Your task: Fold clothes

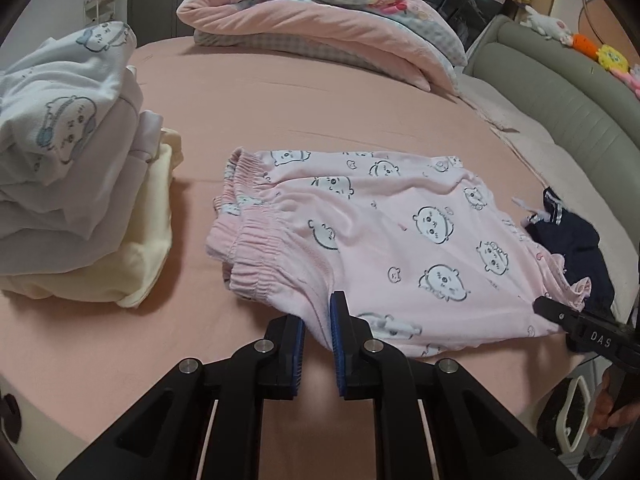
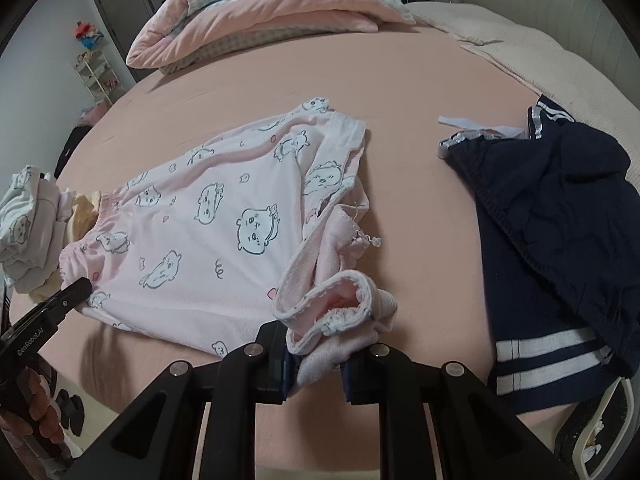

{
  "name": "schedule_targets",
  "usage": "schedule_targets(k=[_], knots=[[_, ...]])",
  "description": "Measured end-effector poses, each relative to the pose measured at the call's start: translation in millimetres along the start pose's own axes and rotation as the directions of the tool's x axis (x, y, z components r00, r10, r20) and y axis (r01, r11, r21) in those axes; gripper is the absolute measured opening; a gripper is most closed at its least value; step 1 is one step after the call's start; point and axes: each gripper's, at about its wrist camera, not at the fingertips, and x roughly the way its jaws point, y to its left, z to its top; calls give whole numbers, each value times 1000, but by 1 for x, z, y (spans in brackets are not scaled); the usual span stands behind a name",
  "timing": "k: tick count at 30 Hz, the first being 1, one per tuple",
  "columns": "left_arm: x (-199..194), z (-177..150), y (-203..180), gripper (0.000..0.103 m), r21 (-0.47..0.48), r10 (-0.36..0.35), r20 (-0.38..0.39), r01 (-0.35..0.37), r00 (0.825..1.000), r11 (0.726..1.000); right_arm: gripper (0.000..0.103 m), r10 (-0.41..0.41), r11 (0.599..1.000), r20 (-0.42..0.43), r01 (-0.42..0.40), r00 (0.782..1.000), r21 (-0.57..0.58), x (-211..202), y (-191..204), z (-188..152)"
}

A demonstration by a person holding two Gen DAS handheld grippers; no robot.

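Observation:
Pink pyjama pants (image 1: 380, 232) printed with cartoon faces lie folded lengthwise on the pink bed sheet (image 1: 280, 100), with the elastic waistband to the left. My left gripper (image 1: 318, 322) is shut on the pants' near edge just below the waistband, and fabric sits between its blue pads. In the right wrist view the pants (image 2: 208, 216) stretch away to the left. There my right gripper (image 2: 316, 360) is shut on the bunched leg cuffs. The left gripper (image 2: 74, 292) appears at that view's left edge, and the right gripper (image 1: 556, 310) at the left wrist view's right edge.
A stack of folded clothes (image 1: 76, 200) stands on the bed to the left of the pants. A navy garment with white stripes (image 2: 560, 216) lies to the right. A folded pink duvet (image 1: 320, 28) lies at the far side, and a grey padded headboard (image 1: 560, 92) runs along the right.

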Motion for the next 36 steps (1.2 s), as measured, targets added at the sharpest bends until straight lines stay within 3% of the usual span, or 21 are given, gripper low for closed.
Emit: schedule_targets(k=[10, 15, 19, 21, 24, 26, 27, 28, 29, 30, 34, 36], knots=[[-25, -17, 19, 6, -8, -15, 7, 15, 1000, 1000, 16, 20, 1000, -18, -20, 1000, 2, 0, 7, 1], [-33, -14, 31, 3, -78, -57, 20, 59, 998, 995, 16, 21, 1000, -22, -21, 1000, -6, 1, 10, 1], [-33, -14, 35, 4, -66, -64, -9, 63, 998, 996, 16, 28, 1000, -26, -28, 999, -3, 0, 10, 0], [-26, -15, 40, 4, -101, -105, -45, 101, 993, 990, 16, 35, 999, -30, -34, 999, 7, 1, 8, 2], [-8, -19, 56, 5, -256, -198, -100, 167, 975, 952, 16, 45, 999, -40, -44, 998, 23, 1, 3, 1], [-5, -24, 67, 10, -360, -245, -89, 198, 965, 912, 16, 48, 998, -45, -47, 998, 31, 2, 2, 2], [-5, -26, 70, 23, -394, -269, -79, 218, 960, 893, 16, 48, 999, -45, -46, 998, 29, 3, 3, 2], [-5, -27, 73, 45, -427, -293, -68, 237, 954, 873, 16, 45, 999, -45, -44, 998, 22, 3, 4, 1], [-4, -28, 76, 58, -458, -316, -56, 256, 947, 851, 16, 41, 999, -45, -40, 998, 14, 2, 4, 0], [-5, -28, 77, 78, -478, -330, -37, 274, 943, 834, 16, 38, 999, -45, -38, 998, 9, 2, 4, 0], [3, -27, 80, 82, -555, -410, 47, 365, 911, 747, 16, 47, 999, -51, -46, 998, 17, 3, 4, 1], [18, -25, 80, 82, -585, -407, 34, 348, 913, 733, 16, 50, 999, -51, -49, 997, 20, 4, 4, 2]])
